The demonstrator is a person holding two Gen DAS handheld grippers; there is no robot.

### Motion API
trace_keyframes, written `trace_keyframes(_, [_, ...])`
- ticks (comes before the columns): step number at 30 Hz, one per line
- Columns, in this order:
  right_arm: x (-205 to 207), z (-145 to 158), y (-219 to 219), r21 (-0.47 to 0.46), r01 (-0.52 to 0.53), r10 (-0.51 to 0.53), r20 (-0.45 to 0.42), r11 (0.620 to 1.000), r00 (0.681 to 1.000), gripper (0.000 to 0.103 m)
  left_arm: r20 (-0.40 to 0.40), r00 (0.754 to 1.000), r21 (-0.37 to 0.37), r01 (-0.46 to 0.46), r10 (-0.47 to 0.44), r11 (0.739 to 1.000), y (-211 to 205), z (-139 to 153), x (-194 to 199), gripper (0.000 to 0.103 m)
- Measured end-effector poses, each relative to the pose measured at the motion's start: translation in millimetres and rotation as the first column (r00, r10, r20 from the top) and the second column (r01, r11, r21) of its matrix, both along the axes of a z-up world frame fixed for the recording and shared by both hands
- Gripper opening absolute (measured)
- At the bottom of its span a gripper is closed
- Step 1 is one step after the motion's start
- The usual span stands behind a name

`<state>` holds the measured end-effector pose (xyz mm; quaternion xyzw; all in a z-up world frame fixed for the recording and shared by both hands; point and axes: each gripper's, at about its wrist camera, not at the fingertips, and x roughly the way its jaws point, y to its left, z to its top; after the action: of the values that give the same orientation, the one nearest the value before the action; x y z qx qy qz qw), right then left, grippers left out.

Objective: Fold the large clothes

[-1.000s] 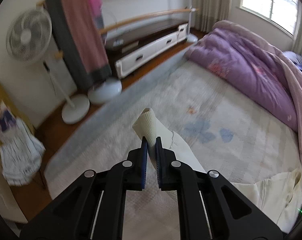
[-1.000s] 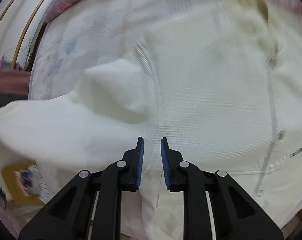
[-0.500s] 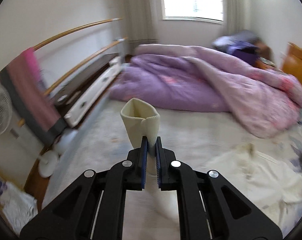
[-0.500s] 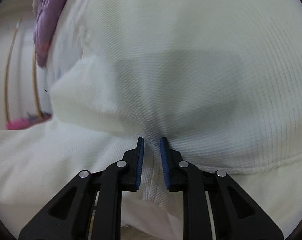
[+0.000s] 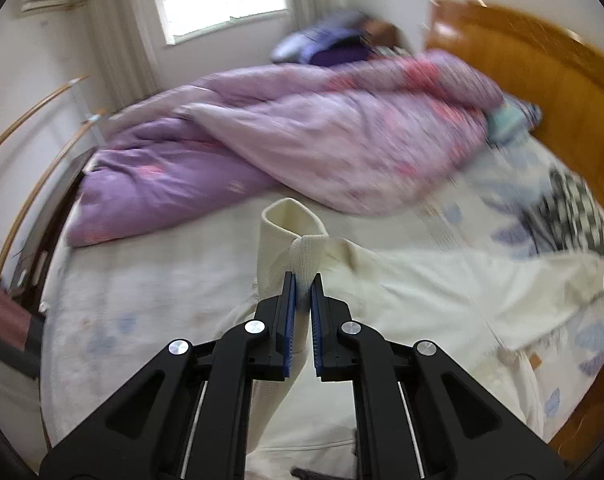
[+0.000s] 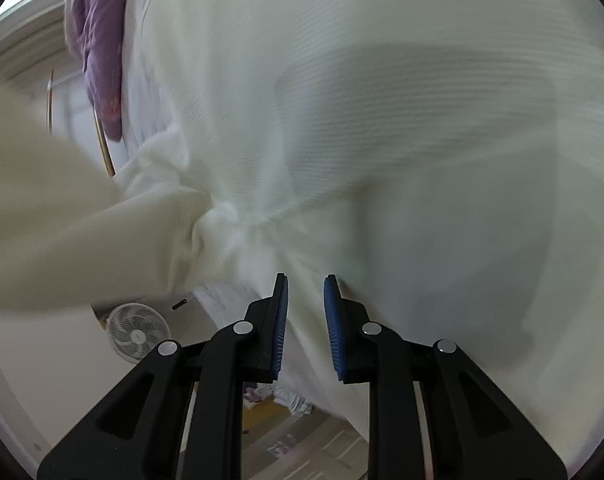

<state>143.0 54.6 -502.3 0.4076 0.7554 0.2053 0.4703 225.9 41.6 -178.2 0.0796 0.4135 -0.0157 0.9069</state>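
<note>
A cream sweatshirt (image 5: pixel 430 292) lies spread on the bed. My left gripper (image 5: pixel 303 296) is shut on its ribbed sleeve cuff (image 5: pixel 289 232) and holds the sleeve up above the garment's body. In the right wrist view the same cream sweatshirt (image 6: pixel 382 120) fills the frame, bunched into a gather just left of the gripper. My right gripper (image 6: pixel 305 300) has its jaws a little apart, with cloth running between the blue pads (image 6: pixel 279 320).
A purple and pink quilt (image 5: pixel 302 136) is heaped across the far half of the bed. A wooden headboard (image 5: pixel 542 72) stands at the right. A fan (image 6: pixel 137 330) and the floor show below the bed edge in the right wrist view.
My left gripper has swung right with the cuff, from the bed's foot side toward the headboard. My right gripper's jaws have widened and the cloth has bunched beside them.
</note>
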Motion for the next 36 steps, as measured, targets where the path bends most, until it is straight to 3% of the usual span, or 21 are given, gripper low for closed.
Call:
trace_keyframes(5, [-13,19,-122,-0.083,0.104,-0.106,-0.016,0.991,0.994,0.019,-0.136,0.988,0.006,0.072,-0.071,0.997,-73,-91,31,0.008])
trace_keyframes(9, [-18,40,-217,-0.198,0.193,-0.195,0.009,0.961,0.981,0.019,-0.242,0.966,0.002,0.093,-0.089,0.996,-122,-159,43,0.008])
trace_keyframes(14, [-19,59,-299,-0.303,0.252,-0.246,0.058,0.919,0.967,0.019,-0.363,0.927,-0.033,0.083,-0.089,0.996,-151,-205,46,0.008])
trace_keyframes(17, [-17,68,-332,-0.326,0.317,-0.310,0.076,0.890,0.948,0.019,-0.406,0.911,-0.040,0.061,-0.072,0.997,-160,-216,45,0.008])
trace_keyframes(18, [-15,70,-343,-0.342,0.325,-0.313,0.091,0.882,0.945,0.019,-0.427,0.902,-0.055,0.054,-0.073,0.997,-161,-217,44,0.013])
trace_keyframes(20, [-12,80,-349,-0.394,0.325,-0.303,0.119,0.860,0.946,0.020,-0.492,0.866,-0.131,0.027,-0.088,0.991,-161,-221,43,0.034])
trace_keyframes(21, [-8,81,-351,-0.419,0.319,-0.295,0.124,0.850,0.948,0.025,-0.520,0.849,-0.193,-0.006,-0.097,0.981,-156,-219,41,0.049])
trace_keyframes(22, [-4,84,-354,-0.442,0.307,-0.285,0.117,0.843,0.951,0.045,-0.526,0.846,-0.210,-0.034,-0.083,0.977,-149,-213,39,0.055])
trace_keyframes(24, [8,95,-359,-0.475,0.301,-0.266,0.141,0.827,0.954,0.059,-0.541,0.840,-0.221,-0.089,-0.046,0.971,-133,-201,31,0.056])
trace_keyframes(27, [30,111,-348,-0.519,0.250,-0.168,0.200,0.818,0.965,0.072,-0.540,0.841,-0.226,-0.159,0.012,0.961,-99,-182,18,0.066])
trace_keyframes(30, [64,123,-322,-0.547,0.175,-0.031,0.263,0.818,0.964,0.076,-0.542,0.831,-0.208,-0.274,0.122,0.939,-52,-168,4,0.069])
trace_keyframes(33, [96,124,-287,-0.539,0.109,0.067,0.297,0.835,0.953,0.086,-0.528,0.793,-0.132,-0.429,0.303,0.894,7,-164,-15,0.069])
trace_keyframes(36, [130,112,-253,-0.568,0.052,0.164,0.322,0.821,0.932,0.086,-0.533,0.720,-0.068,-0.560,0.445,0.826,68,-176,-41,0.069])
